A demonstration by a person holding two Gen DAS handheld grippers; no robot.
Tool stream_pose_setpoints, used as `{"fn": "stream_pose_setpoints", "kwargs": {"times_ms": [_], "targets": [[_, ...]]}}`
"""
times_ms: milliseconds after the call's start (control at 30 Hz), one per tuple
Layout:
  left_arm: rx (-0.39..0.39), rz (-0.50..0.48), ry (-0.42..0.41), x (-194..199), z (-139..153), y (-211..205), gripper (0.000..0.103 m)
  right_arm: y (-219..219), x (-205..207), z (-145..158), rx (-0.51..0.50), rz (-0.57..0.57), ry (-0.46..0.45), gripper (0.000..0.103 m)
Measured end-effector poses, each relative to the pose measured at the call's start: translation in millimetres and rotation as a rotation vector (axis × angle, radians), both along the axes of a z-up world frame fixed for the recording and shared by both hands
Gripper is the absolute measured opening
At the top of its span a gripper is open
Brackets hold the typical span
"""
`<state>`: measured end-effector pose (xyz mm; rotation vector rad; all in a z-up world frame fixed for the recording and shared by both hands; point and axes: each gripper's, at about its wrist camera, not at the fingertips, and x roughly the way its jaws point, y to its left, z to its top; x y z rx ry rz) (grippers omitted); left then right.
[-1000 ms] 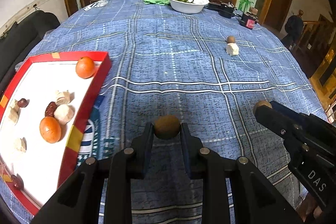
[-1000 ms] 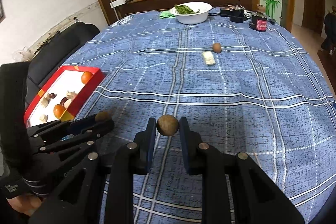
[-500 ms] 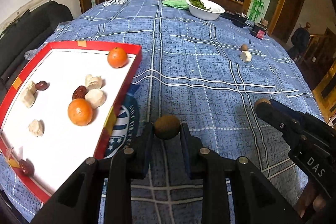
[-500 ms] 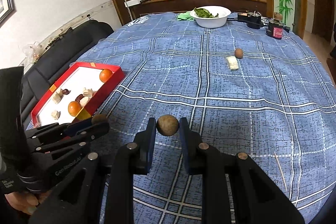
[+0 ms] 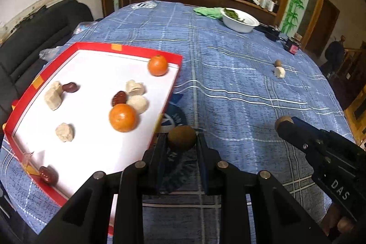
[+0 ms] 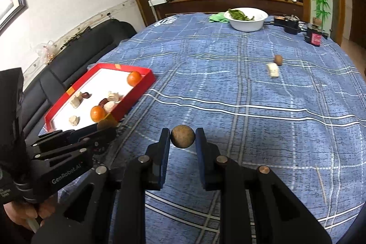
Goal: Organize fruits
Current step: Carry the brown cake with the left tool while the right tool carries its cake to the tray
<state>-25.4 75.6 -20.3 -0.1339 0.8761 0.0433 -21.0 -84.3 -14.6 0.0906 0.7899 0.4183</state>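
Beside the red tray [image 5: 174, 81] at 9 o'clock, my left tongs [image 5: 181, 141], clenched on a brown fruit [image 5: 181, 137], have swung closer; right tongs [image 6: 182, 137] grip another fruit [image 6: 182, 136]; delivery nears.

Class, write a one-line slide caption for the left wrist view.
Left tool holds a brown fruit beside the red tray of oranges and snacks.

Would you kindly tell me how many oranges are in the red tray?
2. One orange sits at the red tray's far right corner; the other orange lies near its right wall, beside a pale lump.
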Motion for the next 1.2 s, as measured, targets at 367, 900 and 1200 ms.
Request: {"fn": "stream_pose_setpoints", "kwargs": {"times_ms": [367,900,1200], "targets": [[0.016,0.116,-0.01,-5.6,4.9,38.3,0.024,48.9,4.0,7.9,0.013,0.119,-0.017,0.025],[0.015,0.253,0.001,-4.8,2.5,96.5,0.024,122.6,14.6,20.2,0.007,0.251,-0.033,0.025],[0.019,0.302,0.007,-1.7,2.2,118.3,0.024,141.4,27.6,22.2,0.006,0.276,-0.027,0.025]]}}
